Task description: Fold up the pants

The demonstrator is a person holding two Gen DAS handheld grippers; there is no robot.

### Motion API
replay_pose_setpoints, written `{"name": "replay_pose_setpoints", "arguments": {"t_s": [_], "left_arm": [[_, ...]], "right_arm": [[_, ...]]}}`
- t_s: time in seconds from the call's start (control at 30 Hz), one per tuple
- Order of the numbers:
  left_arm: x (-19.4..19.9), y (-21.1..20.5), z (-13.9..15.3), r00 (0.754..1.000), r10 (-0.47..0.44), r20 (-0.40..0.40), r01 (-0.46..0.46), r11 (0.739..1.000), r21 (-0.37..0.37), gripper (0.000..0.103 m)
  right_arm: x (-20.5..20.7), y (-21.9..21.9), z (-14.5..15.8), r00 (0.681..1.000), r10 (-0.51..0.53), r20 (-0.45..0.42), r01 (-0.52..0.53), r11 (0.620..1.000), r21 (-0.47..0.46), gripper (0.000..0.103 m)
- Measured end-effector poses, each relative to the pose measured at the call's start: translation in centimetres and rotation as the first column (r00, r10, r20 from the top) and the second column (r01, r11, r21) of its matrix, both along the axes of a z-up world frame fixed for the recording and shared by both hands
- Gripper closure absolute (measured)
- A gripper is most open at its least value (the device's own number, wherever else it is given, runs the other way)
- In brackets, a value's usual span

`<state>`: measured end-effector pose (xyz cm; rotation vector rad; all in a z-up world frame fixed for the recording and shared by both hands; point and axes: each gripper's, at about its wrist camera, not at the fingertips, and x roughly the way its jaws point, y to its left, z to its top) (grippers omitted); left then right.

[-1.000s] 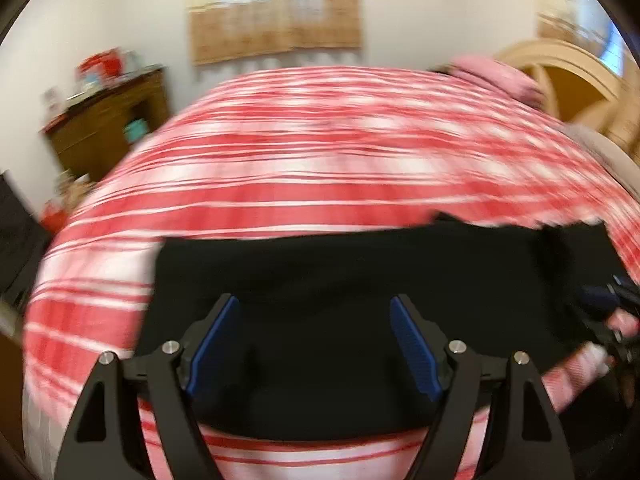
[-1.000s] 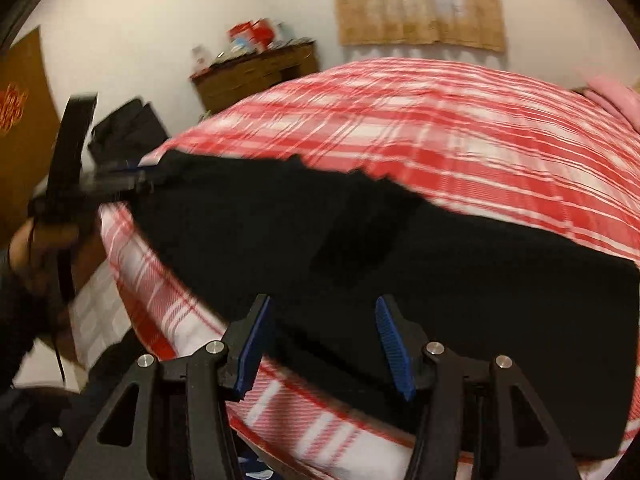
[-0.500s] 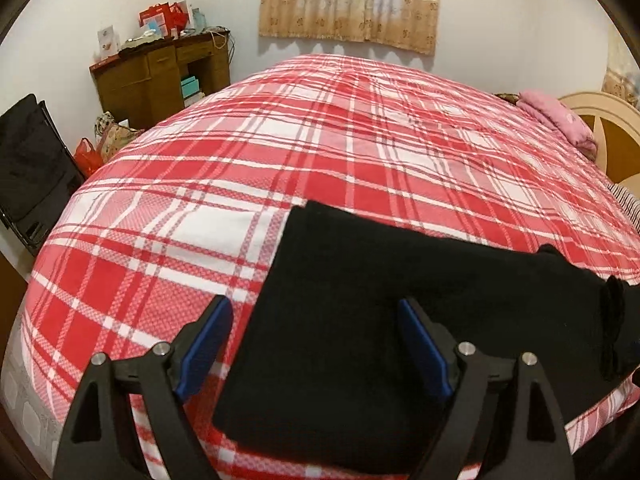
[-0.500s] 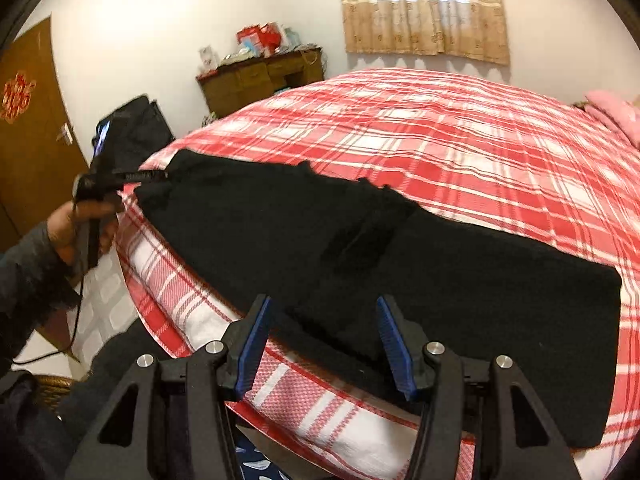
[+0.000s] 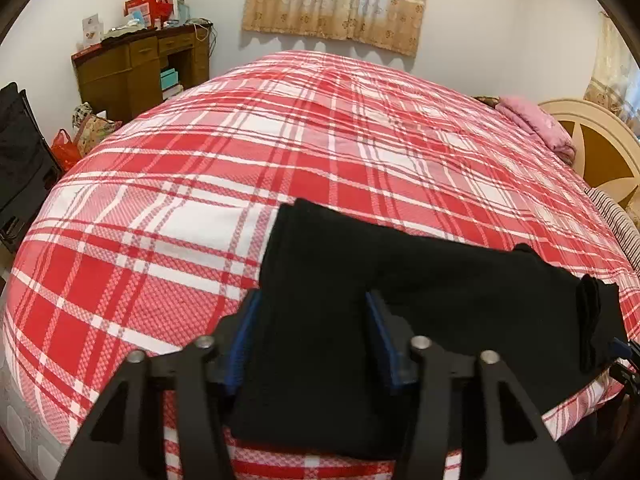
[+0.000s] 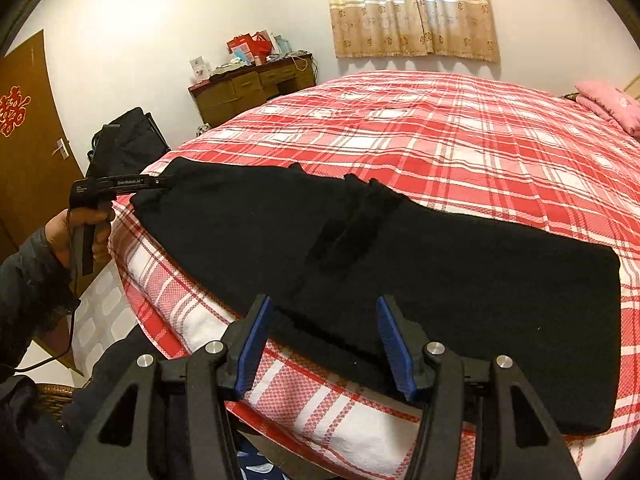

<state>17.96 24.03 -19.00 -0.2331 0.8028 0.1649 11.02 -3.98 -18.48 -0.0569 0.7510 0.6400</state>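
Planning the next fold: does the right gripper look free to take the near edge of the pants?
Probably yes. The right gripper hangs open just over the near edge of the black pants, with nothing between them.

The pants (image 6: 420, 264) lie stretched along the bed's (image 6: 460, 140) near edge, one end at its left corner between the left gripper's (image 5: 310, 320) closing jaws, the right gripper (image 6: 324, 336) over the near edge at their middle.

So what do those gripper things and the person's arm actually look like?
Each gripper, left and right, has two black angular fingers with silver bolts and ribbed blue pads. The left one bears white lettering and trails a black cable. The sleeve is dark.
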Motion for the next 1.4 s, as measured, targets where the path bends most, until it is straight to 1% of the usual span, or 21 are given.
{"name": "replay_pose_setpoints", "arguments": {"t_s": [0.07, 0.13, 0.17, 0.2, 0.3, 0.4, 0.57, 0.73, 0.87, 0.97, 1.13, 1.2, 1.4], "left_arm": [[-0.1, 0.1, 0.0, 1.000, 0.000, 0.003, 0.000, 1.000, -0.024, 0.060], [-0.2, 0.4, 0.1, 1.000, 0.000, 0.009, 0.001, 0.998, -0.065, 0.074], [-0.3, 0.5, 0.2, 1.000, 0.001, 0.017, 0.000, 0.995, -0.099, 0.077], [-0.4, 0.5, 0.3, 1.000, 0.003, 0.024, 0.000, 0.994, -0.112, 0.079], [-0.7, 0.2, 0.6, 0.999, 0.004, 0.046, 0.001, 0.993, -0.122, 0.080], [-1.2, 0.5, 1.2, 0.996, 0.018, 0.084, -0.002, 0.984, -0.180, 0.080], [-1.7, 0.3, 2.9, 0.989, 0.006, 0.146, 0.034, 0.962, -0.272, 0.080], [-1.8, -1.3, 4.5, 0.981, -0.018, 0.191, 0.071, 0.958, -0.276, 0.080], [-1.4, -3.4, 6.0, 0.973, -0.075, 0.220, 0.131, 0.960, -0.249, 0.080], [-0.9, -4.9, 6.9, 0.964, -0.116, 0.240, 0.176, 0.953, -0.246, 0.080], [-0.4, -8.1, 8.2, 0.943, -0.198, 0.269, 0.265, 0.933, -0.244, 0.081], [-0.2, -9.6, 8.7, 0.932, -0.231, 0.280, 0.303, 0.919, -0.251, 0.081], [0.2, -13.5, 10.0, 0.902, -0.310, 0.299, 0.387, 0.889, -0.244, 0.081]], "right_arm": [[0.0, 0.1, -0.1, 1.000, 0.002, -0.001, -0.002, 1.000, -0.001, 0.047], [-0.1, 0.1, -0.2, 1.000, 0.003, 0.001, -0.003, 1.000, -0.004, 0.047], [-0.2, 0.1, -0.2, 1.000, 0.002, 0.002, -0.002, 1.000, -0.004, 0.047], [-0.2, 0.0, -0.2, 1.000, 0.002, 0.002, -0.002, 1.000, -0.003, 0.047], [-0.2, -0.1, -0.2, 1.000, -0.002, 0.001, 0.002, 1.000, 0.000, 0.047], [0.0, -0.4, 0.1, 1.000, -0.014, 0.002, 0.014, 1.000, 0.002, 0.047], [0.3, -1.3, 0.7, 0.999, -0.044, 0.003, 0.044, 0.999, 0.018, 0.047], [0.5, -2.0, 1.3, 0.997, -0.072, -0.001, 0.072, 0.997, 0.017, 0.047], [0.2, -3.1, 2.4, 0.996, -0.084, -0.001, 0.084, 0.996, 0.026, 0.047], [-0.2, -4.2, 3.2, 0.995, -0.103, 0.006, 0.103, 0.994, 0.022, 0.047], [-1.0, -6.9, 4.0, 0.991, -0.135, 0.010, 0.134, 0.991, 0.024, 0.047], [-1.2, -7.8, 3.9, 0.988, -0.155, 0.010, 0.154, 0.988, 0.025, 0.047], [-0.6, -11.3, 3.5, 0.973, -0.228, -0.033, 0.230, 0.971, 0.067, 0.047]]}}
